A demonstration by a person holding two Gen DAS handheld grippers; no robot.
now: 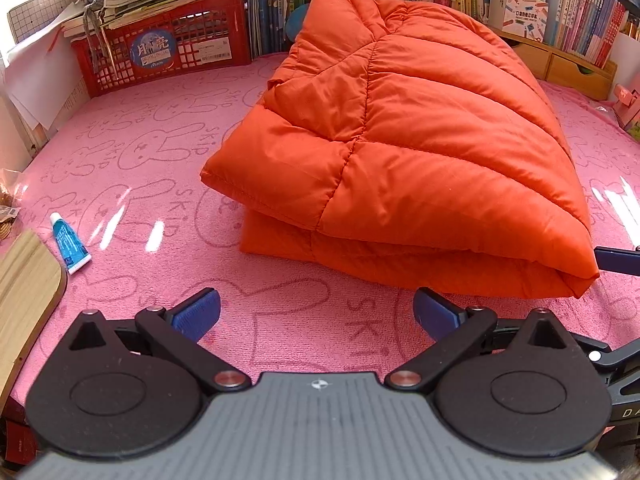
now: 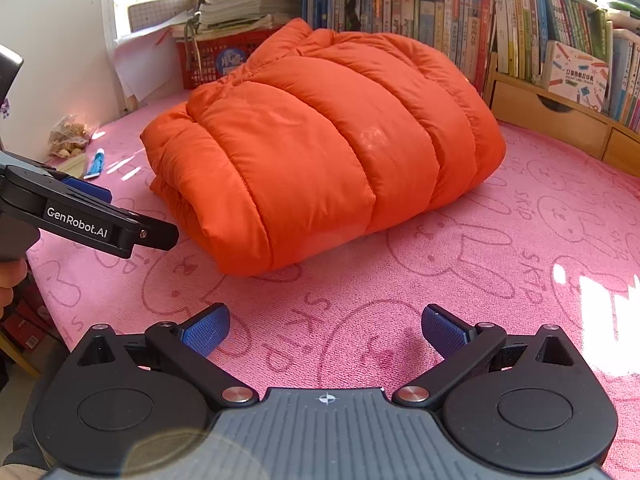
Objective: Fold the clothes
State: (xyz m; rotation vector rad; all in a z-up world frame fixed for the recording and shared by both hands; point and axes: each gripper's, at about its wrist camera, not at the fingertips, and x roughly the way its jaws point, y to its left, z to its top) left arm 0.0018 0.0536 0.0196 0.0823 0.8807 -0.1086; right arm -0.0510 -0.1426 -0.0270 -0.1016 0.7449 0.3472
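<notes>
The orange puffer jacket lies folded into a thick quilted bundle — doubled layers, stitched channels across its top — on the pink bunny-print tabletop, ahead of both hand-held grippers. The left hand-held gripper and the right hand-held gripper are spread wide, pinching nothing.
</notes>
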